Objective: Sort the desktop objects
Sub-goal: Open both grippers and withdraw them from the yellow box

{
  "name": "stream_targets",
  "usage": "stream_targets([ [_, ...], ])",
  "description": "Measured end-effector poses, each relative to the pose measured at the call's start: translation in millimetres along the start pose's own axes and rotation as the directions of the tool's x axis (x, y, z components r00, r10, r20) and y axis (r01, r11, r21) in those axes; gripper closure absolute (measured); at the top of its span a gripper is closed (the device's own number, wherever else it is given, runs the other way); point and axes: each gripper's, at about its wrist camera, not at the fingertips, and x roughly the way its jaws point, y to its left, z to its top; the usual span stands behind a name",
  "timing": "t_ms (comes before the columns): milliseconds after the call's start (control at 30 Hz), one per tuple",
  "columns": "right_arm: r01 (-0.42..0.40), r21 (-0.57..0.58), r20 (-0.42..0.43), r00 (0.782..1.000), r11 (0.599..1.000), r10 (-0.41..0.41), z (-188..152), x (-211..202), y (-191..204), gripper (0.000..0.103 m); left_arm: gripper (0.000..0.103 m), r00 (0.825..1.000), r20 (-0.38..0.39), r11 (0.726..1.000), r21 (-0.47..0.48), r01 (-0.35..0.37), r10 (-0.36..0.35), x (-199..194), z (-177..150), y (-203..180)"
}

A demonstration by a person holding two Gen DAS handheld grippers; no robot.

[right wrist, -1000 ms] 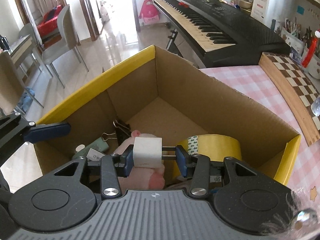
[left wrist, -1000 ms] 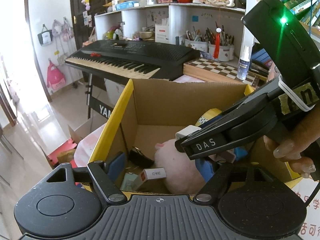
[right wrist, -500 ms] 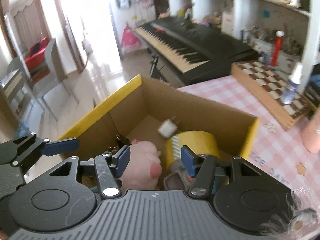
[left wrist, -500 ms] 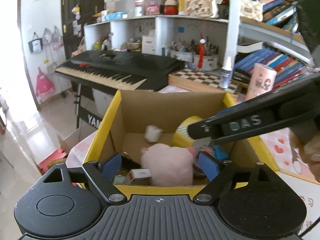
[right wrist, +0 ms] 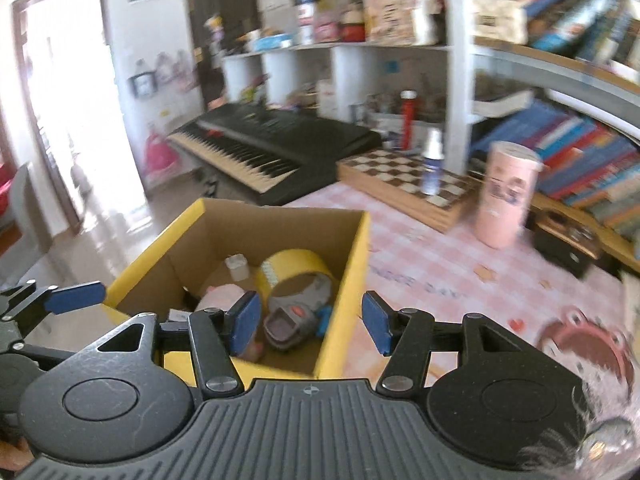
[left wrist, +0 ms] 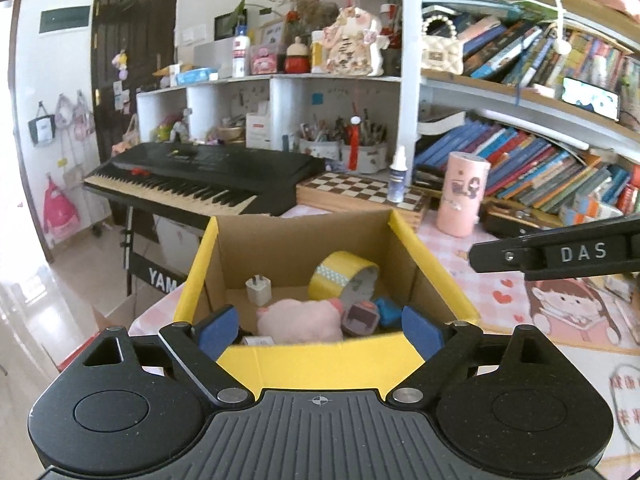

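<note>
A cardboard box with a yellow rim [left wrist: 432,276] [right wrist: 352,256] stands on the pink checked tablecloth. Inside lie a white charger plug [left wrist: 259,289] [right wrist: 236,266], a yellow tape roll [left wrist: 344,276] [right wrist: 294,272], a pink plush [left wrist: 300,320] [right wrist: 222,296] and a grey gadget [left wrist: 360,316] [right wrist: 292,322]. My left gripper [left wrist: 320,328] hovers before the box's near wall, its jaws opening, holding nothing. My right gripper [right wrist: 311,325] stands open and empty above the box's right corner. One of its fingers [left wrist: 560,254] shows at the right of the left wrist view.
A black keyboard [left wrist: 208,176] stands behind the box. A chessboard [left wrist: 356,188], a spray bottle [left wrist: 398,176] and a pink cylinder [left wrist: 462,196] sit on the table beyond it. Shelves of books [left wrist: 540,168] fill the right. The tablecloth [right wrist: 420,272] stretches right of the box.
My right gripper let go of the white charger plug, which now lies in the box, then rose and drew back to the right. My left gripper also backed away and opened wider.
</note>
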Motion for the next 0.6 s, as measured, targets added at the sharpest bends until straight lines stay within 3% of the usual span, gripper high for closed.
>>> stream_targets([
  [267,0.157,0.102,0.058,0.985,0.982,-0.164,-50.0,-50.5,5.6,0.049,0.01,0.999,-0.008,0.999,0.015,0.04,-0.04,-26.4,-28.7,-1.4],
  [400,0.247,0.139,0.064,0.964,0.959,-0.258,-79.9,-67.1,5.8,0.043,0.01,0.997,-0.03,0.997,0.029,0.073,-0.072,-32.2,-44.1,-2.0],
  [600,0.364,0.193,0.006,0.928,0.911,-0.372,-124.8,-80.7,2.0,0.043,0.009,0.993,-0.054,0.994,0.038,0.103,-0.101,-36.8,-64.8,-3.3],
])
